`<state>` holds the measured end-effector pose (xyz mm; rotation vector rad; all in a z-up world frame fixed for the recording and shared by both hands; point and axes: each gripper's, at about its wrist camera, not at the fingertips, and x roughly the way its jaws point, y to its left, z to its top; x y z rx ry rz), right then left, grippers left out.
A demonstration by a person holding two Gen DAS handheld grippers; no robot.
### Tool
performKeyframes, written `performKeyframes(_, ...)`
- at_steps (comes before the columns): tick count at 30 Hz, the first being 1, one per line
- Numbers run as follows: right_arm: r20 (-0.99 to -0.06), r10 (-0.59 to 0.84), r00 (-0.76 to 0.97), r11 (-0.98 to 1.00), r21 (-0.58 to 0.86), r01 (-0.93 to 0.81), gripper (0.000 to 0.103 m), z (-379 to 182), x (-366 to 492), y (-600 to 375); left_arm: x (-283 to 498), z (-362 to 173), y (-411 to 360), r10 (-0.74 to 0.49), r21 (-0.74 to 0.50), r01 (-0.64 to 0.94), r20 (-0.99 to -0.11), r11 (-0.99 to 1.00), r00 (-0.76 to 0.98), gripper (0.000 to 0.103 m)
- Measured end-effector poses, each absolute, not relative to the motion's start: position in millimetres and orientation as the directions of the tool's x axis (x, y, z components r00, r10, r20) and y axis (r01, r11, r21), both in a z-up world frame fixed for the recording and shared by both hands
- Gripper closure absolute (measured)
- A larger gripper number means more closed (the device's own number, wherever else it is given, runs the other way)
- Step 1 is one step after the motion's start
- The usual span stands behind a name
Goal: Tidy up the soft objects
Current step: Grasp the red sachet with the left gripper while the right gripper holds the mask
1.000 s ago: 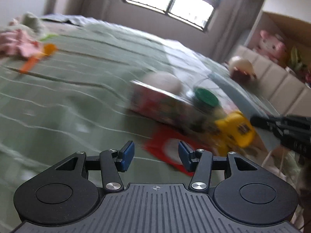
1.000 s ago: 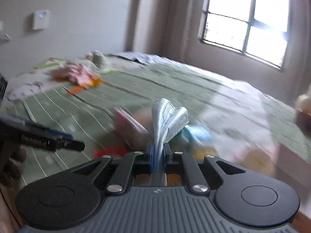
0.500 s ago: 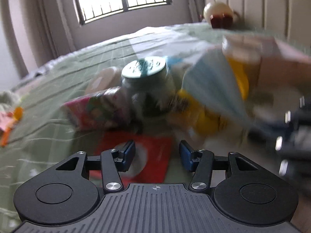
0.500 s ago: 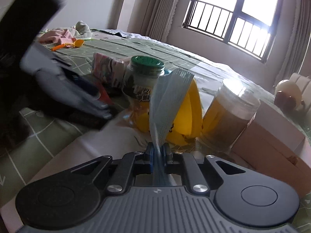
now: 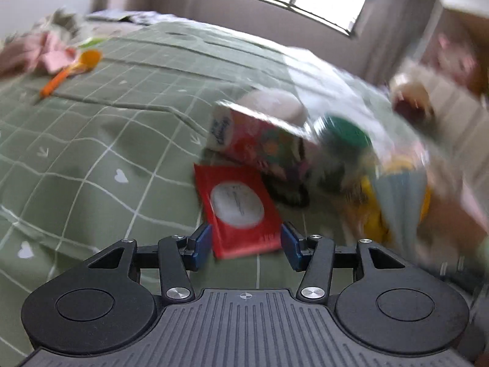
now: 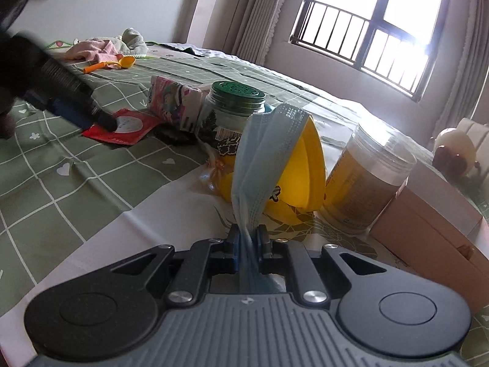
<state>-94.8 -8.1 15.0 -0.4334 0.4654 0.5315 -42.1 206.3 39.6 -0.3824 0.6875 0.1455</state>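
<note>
1. A clear jar with tan contents point(image 6: 365, 183) and a brown cardboard box point(image 6: 428, 229) at the far right are shown sharply only in the right wrist view.
2. The pleated pale-blue face mask point(image 6: 266, 165) is clamped upright between the closed fingers of the right gripper point(image 6: 247, 244), near a yellow plastic bowl point(image 6: 305, 165).
3. The left gripper point(image 5: 246, 246) is held low over the green checked bedspread point(image 5: 91, 140), fingers apart on either side of the near edge of a flat red wipes packet point(image 5: 241, 211).

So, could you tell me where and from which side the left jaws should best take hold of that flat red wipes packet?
The flat red wipes packet lies flat on the green checked bedspread, its near short end between the open left gripper jaws. Probably pinch across that near end, coming in low from the front; the floral tissue pack crowds its far end.
</note>
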Motion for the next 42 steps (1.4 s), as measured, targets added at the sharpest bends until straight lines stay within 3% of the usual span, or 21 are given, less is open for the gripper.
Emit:
performKeyframes(4,-0.525,0.376,0.764,0.776,-0.271,-0.569,0.093,13,-95,-7,-21,43,192,0.124,-0.189,-0.307,-0.633,0.933,0.764,0.050)
performKeyframes(7,-0.525,0.380,0.762,0.778,-0.263,-0.570,0.093,13,-95,-8,4,32,176,0.090,-0.141,-0.252,-0.684,0.958,0.724,0.048)
performKeyframes(9,-0.525,0.383,0.760,0.780,-0.257,-0.571,0.093,13,-95,-8,10,29,162,0.105,-0.072,-0.206,-0.671,0.976,0.734,0.038)
performKeyframes(11,-0.525,0.386,0.759,0.781,-0.251,-0.571,0.093,13,-94,-9,11,29,156,0.118,-0.037,-0.189,-0.661,0.981,0.741,0.036)
performKeyframes(14,-0.526,0.391,0.756,0.783,-0.243,-0.573,0.093,13,-94,-10,7,27,151,0.242,0.111,-0.223,-0.628,0.969,0.740,0.038)
performKeyframes(17,-0.528,0.394,0.753,0.783,-0.236,-0.575,0.093,12,-92,-10,4,23,157,0.312,0.176,-0.260,-0.630,0.949,0.711,0.037)
performKeyframes(22,-0.525,0.391,0.756,0.783,-0.243,-0.573,0.092,12,-93,-10,6,24,182,0.234,0.045,-0.273,-0.660,0.961,0.714,0.038)
performKeyframes(26,-0.525,0.390,0.757,0.782,-0.245,-0.573,0.092,11,-93,-9,9,23,193,0.050,-0.092,-0.150,-0.668,0.984,0.743,0.020)
performKeyframes(27,-0.525,0.390,0.757,0.782,-0.245,-0.573,0.092,11,-93,-9,8,25,194,0.030,-0.107,-0.135,-0.666,0.985,0.745,0.020)
performKeyframes(33,-0.529,0.387,0.756,0.781,-0.249,-0.573,0.091,9,-93,-7,2,34,192,0.119,-0.031,-0.182,-0.643,0.983,0.756,0.025)
performKeyframes(40,-0.544,0.387,0.744,0.778,-0.241,-0.581,0.091,13,-90,-6,37,22,197,0.097,-0.036,-0.166,-0.683,0.985,0.724,0.024)
performKeyframes(42,-0.551,0.399,0.733,0.781,-0.215,-0.586,0.091,19,-86,-6,35,23,196,0.090,-0.029,-0.149,-0.683,0.988,0.725,0.034)
